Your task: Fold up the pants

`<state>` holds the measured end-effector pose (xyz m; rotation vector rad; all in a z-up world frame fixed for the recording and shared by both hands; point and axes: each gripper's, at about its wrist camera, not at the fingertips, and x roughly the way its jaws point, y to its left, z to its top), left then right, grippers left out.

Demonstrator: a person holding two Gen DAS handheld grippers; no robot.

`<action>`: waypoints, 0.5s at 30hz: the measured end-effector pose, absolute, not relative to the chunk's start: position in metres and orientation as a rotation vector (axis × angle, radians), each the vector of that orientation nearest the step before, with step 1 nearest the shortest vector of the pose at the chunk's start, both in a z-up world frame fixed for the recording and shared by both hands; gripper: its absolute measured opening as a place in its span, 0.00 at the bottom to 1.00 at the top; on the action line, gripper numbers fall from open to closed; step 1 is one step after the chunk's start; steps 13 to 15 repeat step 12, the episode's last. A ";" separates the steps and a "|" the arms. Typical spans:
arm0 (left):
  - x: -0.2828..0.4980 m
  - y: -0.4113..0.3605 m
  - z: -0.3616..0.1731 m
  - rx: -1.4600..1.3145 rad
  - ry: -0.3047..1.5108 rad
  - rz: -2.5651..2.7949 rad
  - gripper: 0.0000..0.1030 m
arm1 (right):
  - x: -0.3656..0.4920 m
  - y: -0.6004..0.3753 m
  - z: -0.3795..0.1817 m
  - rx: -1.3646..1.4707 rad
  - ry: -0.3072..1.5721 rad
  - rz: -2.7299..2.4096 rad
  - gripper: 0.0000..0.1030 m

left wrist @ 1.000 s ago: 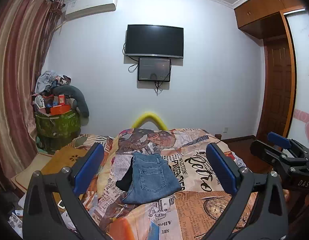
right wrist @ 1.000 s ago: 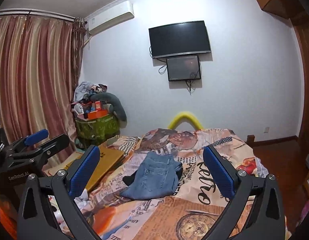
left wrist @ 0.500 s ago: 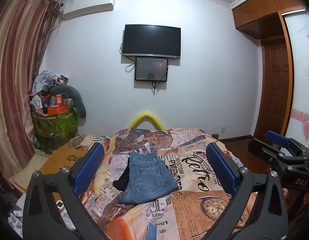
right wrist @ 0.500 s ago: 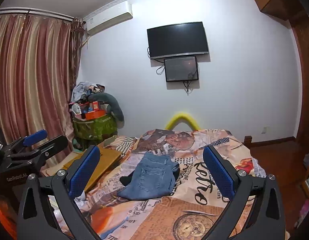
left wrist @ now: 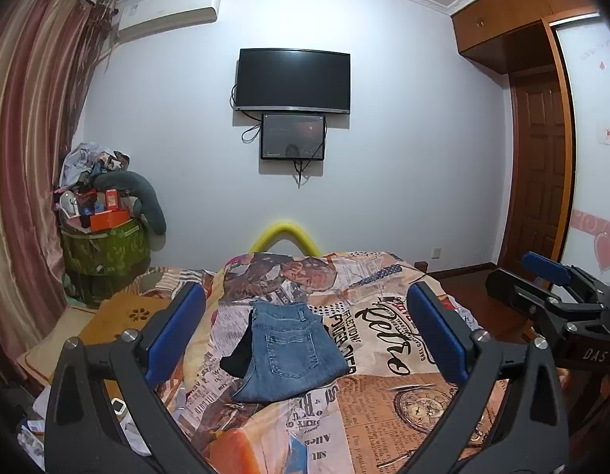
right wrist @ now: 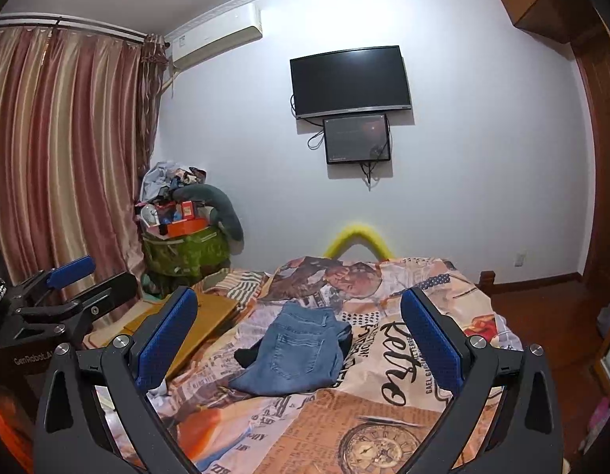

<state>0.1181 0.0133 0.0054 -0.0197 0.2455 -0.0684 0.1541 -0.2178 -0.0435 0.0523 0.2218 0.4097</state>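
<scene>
**Jeans lying folded on the bed, both grippers hanging back empty**

The bed, covered in a newspaper-print spread, is filling the lower half of both views, and the pants are lying near its middle as a compact blue denim bundle with a back pocket facing up. Judging by that shape, the folding is looking largely or wholly done; whether a last fold or a tidy-up is remaining is hard to say from here. A dark garment is peeking out from under the pants' left edge, and I cannot tell what it is or whether it belongs to the job.

The left hand-held gripper is hovering well apart from the pants with its jaws spread wide, holding nothing. The right hand-held gripper is doing the same, spread and empty.

The underside layers of the bundle are hidden, so the neatness of the fold is not showing. The near end of the bed is being cut off by the gripper frames.
</scene>
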 end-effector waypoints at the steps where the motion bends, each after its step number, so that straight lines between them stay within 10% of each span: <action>1: 0.118 0.014 0.005 -0.024 0.247 -0.070 1.00 | 0.154 -0.218 -0.044 0.052 0.223 0.409 0.99; 15: 0.122 0.015 0.003 -0.037 0.259 -0.083 1.00 | 0.157 -0.219 -0.047 0.052 0.237 0.404 0.99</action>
